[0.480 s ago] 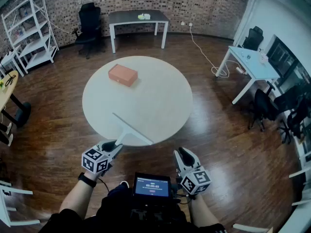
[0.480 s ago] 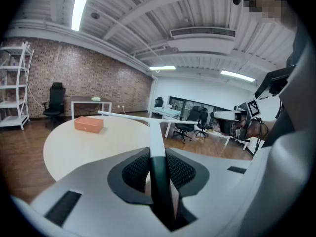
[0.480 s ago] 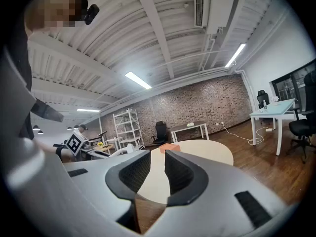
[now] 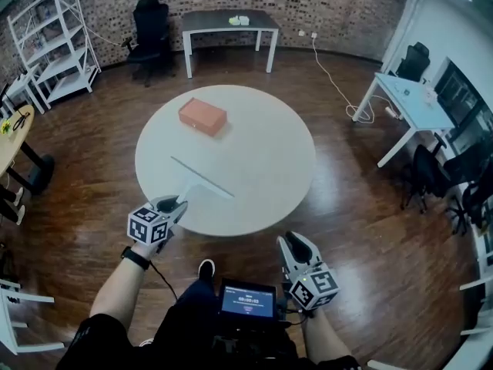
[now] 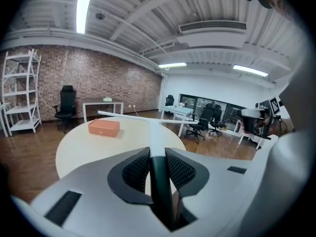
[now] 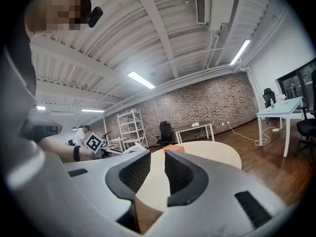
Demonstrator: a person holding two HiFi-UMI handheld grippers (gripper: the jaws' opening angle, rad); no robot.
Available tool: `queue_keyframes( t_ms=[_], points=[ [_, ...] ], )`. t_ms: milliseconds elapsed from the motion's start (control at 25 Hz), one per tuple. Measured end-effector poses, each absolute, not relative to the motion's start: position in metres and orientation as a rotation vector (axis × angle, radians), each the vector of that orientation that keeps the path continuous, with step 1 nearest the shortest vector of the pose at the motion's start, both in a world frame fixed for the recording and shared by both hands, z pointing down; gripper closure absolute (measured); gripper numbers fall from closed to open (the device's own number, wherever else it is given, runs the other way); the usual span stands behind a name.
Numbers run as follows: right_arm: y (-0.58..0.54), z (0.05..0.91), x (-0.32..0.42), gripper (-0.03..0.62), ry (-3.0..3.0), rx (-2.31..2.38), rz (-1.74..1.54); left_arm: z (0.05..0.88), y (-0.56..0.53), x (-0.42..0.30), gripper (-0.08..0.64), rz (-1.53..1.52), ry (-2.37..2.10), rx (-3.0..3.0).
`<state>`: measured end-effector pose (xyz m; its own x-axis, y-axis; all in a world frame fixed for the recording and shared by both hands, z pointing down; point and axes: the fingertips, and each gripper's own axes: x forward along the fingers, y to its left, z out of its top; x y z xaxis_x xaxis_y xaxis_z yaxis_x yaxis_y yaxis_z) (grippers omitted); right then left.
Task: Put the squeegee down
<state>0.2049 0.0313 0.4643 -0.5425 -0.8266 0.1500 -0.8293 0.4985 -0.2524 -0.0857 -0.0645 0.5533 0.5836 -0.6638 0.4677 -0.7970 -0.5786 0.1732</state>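
Observation:
A white squeegee (image 4: pixel 202 180) with a long thin blade and a black grip points out over the near part of the round white table (image 4: pixel 262 160). My left gripper (image 4: pixel 171 205) is shut on its black grip at the table's near left edge. In the left gripper view the grip (image 5: pixel 159 174) sits clamped between the jaws of the left gripper (image 5: pixel 158 168), and the blade (image 5: pixel 140 116) spans crosswise ahead, seemingly just above the tabletop. My right gripper (image 4: pixel 293 247) hangs off the table at the lower right. The right gripper (image 6: pixel 158 166) has a narrow gap and holds nothing.
An orange box (image 4: pixel 202 116) lies on the table's far left part. A dark table (image 4: pixel 229 20), a black chair (image 4: pixel 146 29) and white shelves (image 4: pixel 54 41) stand at the back. A white desk (image 4: pixel 412 102) is to the right. A small screen (image 4: pixel 248 299) is at my waist.
My left gripper has carried the squeegee forward, so the blade has gone from the table's near edge to further in over the top. The right gripper has barely moved.

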Motion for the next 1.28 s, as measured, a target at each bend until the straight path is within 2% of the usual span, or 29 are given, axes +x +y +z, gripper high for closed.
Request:
queue_keyframes(
  t_ms=[280,640,1000,1280],
  points=[
    [-0.026,0.468,0.177,0.482,-2.649,1.536,0.491,0.579,-0.182,-0.137,0.468,0.512,-1.203,2.376],
    [-0.117,0.487,0.136,0.482,-2.556,1.621,0.589,0.660,-0.327,-0.185,0.468,0.559,-1.193,2.243],
    [-0.150,0.526,0.118,0.482,-2.448,1.676,0.733,0.762,-0.397,-0.202,0.468,0.750,-1.175,2.078],
    [-0.173,0.536,0.108,0.482,-2.427,1.681,0.748,0.799,-0.419,-0.201,0.468,0.840,-1.179,2.042]
  ],
)
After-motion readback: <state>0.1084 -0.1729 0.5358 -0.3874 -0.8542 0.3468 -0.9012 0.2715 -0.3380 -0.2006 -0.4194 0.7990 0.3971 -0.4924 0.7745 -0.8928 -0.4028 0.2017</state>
